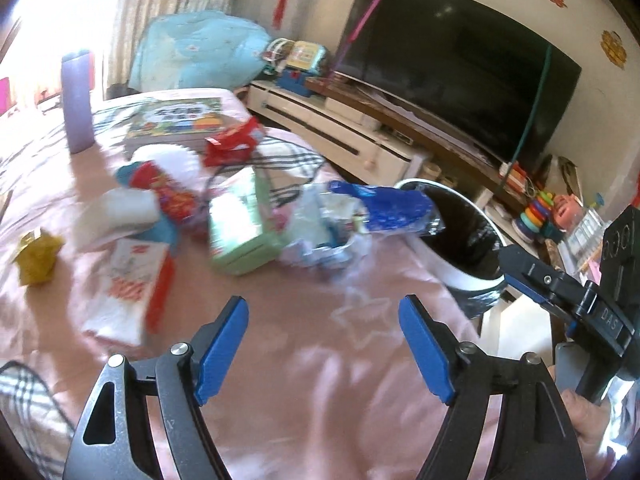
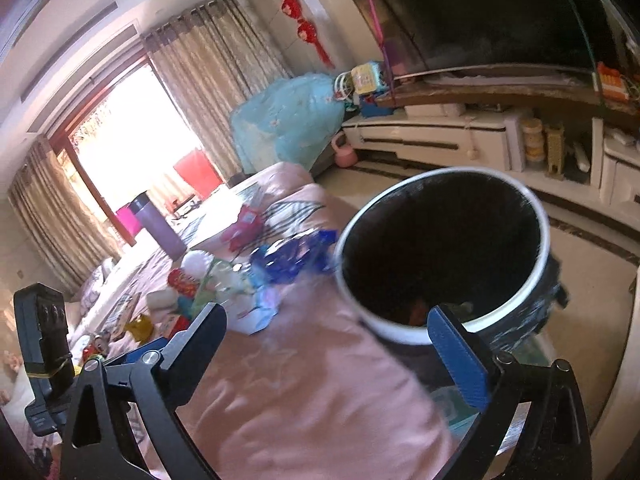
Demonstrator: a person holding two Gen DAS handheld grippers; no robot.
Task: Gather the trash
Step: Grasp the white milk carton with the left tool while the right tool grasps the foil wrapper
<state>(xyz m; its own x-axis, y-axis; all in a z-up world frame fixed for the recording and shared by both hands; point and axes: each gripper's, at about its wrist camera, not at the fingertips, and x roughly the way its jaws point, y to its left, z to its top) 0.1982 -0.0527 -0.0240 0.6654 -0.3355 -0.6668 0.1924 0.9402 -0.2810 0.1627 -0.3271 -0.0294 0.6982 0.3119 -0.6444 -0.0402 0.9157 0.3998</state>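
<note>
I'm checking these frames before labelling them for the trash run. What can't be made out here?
- Trash bin contents: right wrist view, interior too dark; only vague shapes at the bottom.
- Print on the blue wrapper and red packet: left wrist view, motion blur.
- Bin base: both views, cut off by the pink cloth's edge and the jaws.

A family living room: a large television (image 1: 452, 68) on a low white cabinet (image 1: 332, 128), curtained window (image 2: 132, 148), children's toys (image 1: 538, 212), red wall decorations (image 2: 296, 12).
</note>
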